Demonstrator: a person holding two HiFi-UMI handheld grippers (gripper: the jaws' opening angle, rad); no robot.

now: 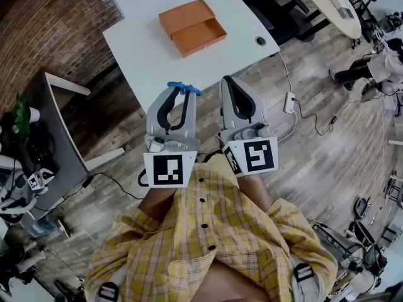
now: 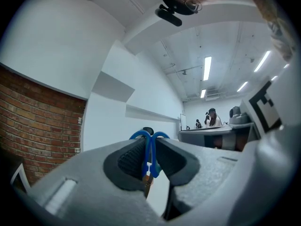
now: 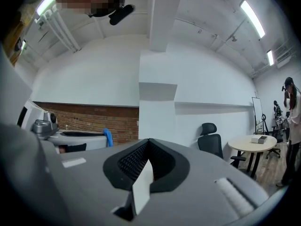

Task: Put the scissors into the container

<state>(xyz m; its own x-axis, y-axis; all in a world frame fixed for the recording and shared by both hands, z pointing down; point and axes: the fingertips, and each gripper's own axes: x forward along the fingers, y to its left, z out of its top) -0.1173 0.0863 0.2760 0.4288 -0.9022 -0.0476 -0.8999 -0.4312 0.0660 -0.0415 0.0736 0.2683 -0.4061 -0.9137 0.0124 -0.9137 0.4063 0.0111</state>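
Observation:
An orange container (image 1: pixel 192 27), an open box with its lid lying beside it, rests on the white table (image 1: pixel 145 55) at the far side. My left gripper (image 1: pixel 179 92) hangs over the table's near edge, pointing up and away, shut on blue-handled scissors (image 1: pixel 184 88). In the left gripper view the blue handles (image 2: pixel 149 147) stick out above the pads (image 2: pixel 131 159), the blades running down between them. My right gripper (image 1: pixel 232 83) is alongside it on the right, shut with nothing in it (image 3: pixel 149 147). The scissors' handle (image 3: pixel 108 138) shows at the left in the right gripper view.
A black round cable port (image 1: pixel 261 41) sits near the table's right edge. A dark desk (image 1: pixel 56 131) with clutter stands at the left. On the wooden floor to the right lie a white power strip (image 1: pixel 289 101) and cables. A round table (image 1: pixel 330 5) and chairs are at the back right.

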